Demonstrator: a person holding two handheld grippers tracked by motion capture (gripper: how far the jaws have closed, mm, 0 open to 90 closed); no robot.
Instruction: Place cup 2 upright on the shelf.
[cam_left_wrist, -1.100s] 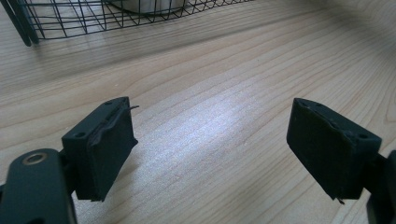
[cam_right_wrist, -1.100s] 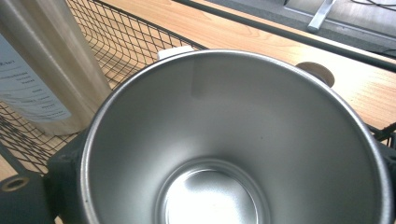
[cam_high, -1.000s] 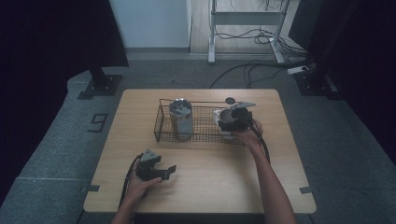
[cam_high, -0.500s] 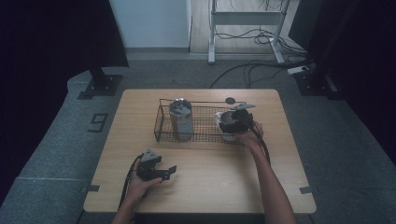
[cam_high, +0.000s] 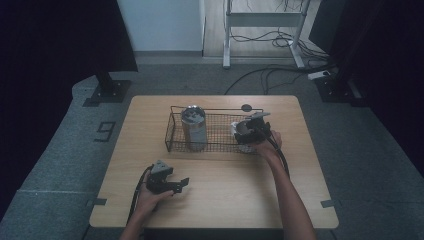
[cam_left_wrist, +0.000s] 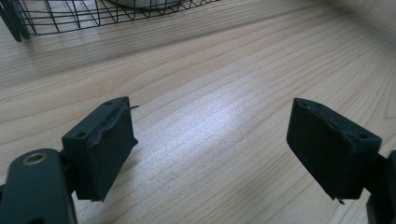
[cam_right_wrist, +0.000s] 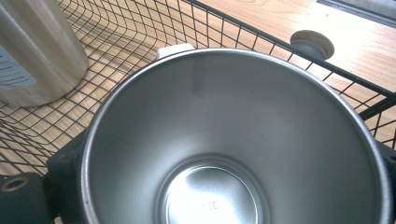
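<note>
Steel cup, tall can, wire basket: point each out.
steel cup (cam_right_wrist: 224, 140), right gripper view, inner wall.
tall can (cam_high: 193, 126), high view, side wall.
wire basket (cam_high: 172, 131), high view, left end wall.

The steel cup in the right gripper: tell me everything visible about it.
The steel cup is a round, open-topped vessel of brushed grey metal with a smooth rim, tapering walls and a flat circular bottom; it looks empty. It stands upright, mouth up, at the right end of the wire basket, apart from the silver can. The right gripper has a black jaw on either side of it, seemingly clamped.
</note>
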